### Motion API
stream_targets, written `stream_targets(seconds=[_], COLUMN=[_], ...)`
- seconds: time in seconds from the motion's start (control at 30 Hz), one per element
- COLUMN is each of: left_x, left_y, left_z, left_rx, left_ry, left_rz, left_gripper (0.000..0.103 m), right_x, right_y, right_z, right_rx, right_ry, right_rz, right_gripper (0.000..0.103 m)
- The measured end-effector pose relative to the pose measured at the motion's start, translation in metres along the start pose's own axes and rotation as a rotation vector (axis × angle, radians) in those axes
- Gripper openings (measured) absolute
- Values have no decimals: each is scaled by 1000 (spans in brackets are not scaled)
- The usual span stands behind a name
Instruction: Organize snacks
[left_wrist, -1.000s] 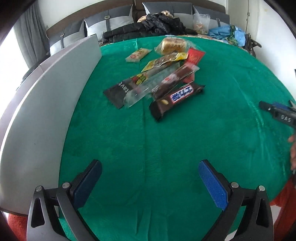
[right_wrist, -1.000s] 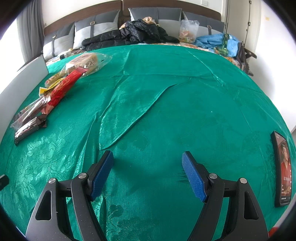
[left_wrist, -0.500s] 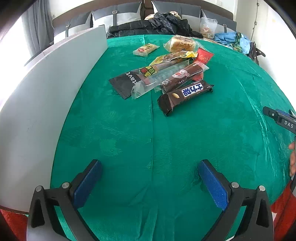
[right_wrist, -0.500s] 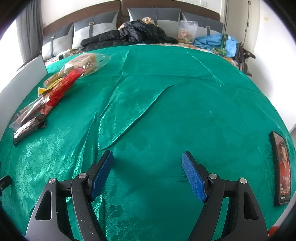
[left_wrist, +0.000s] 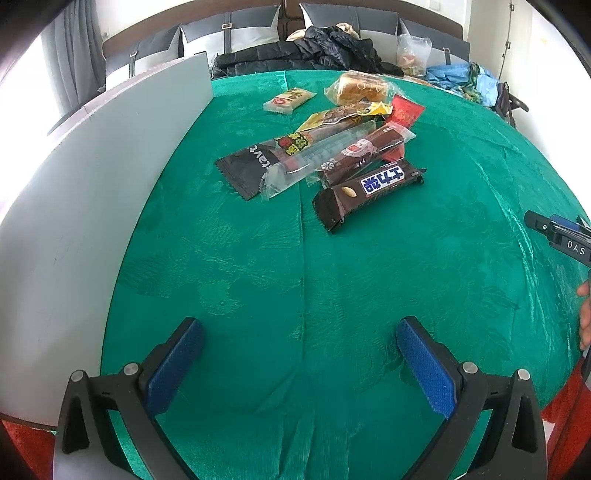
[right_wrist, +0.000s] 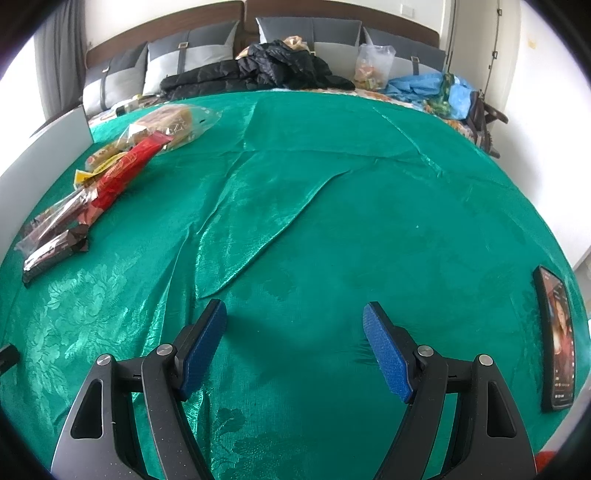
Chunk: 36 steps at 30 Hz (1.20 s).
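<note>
Green satin cloth (left_wrist: 295, 295) with a woven flower pattern covers the bed, and the snacks lie in a loose heap on its far left part. Nearest the left hand-held gripper (left_wrist: 299, 354) is a dark brown chocolate bar (left_wrist: 369, 190) with a blue label, lying apart from the blue pads; behind it, overlapping one another, lie a brown sausage-shaped pack (left_wrist: 365, 151), a clear sleeve (left_wrist: 317, 162) and a black pouch (left_wrist: 251, 168). Farther back are a yellow wrapper (left_wrist: 343, 114), a red packet (left_wrist: 406, 109), a bagged bun (left_wrist: 358, 86) and a small pale pack (left_wrist: 290, 99) lying on its own. A white board (left_wrist: 74, 206) stands on edge along the left side of the cloth. Both hand-held grippers are spread wide with nothing between the pads; the right hand-held gripper (right_wrist: 295, 343) hangs over bare, creased cloth, well apart from the heap. A phone (right_wrist: 556, 339) lies at the right edge. Pillows and a black jacket (right_wrist: 266, 70) sit at the headboard.
</note>
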<state>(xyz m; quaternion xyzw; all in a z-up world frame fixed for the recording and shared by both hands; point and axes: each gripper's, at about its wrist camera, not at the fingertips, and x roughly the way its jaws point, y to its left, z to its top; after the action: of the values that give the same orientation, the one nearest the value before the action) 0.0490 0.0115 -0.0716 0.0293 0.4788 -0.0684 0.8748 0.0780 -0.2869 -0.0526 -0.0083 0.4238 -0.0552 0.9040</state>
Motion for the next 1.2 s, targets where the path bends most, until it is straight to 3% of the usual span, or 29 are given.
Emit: stream_targets(seconds=[1.2], left_x=[-2], left_y=[0], left_z=[-2], left_rx=[5], left_ry=[-21], left_rz=[0], left_gripper=[103], right_x=[2], right_y=[-3], right_z=[0], right_rx=[25], right_ry=[9], right_rz=[26], right_gripper=[79])
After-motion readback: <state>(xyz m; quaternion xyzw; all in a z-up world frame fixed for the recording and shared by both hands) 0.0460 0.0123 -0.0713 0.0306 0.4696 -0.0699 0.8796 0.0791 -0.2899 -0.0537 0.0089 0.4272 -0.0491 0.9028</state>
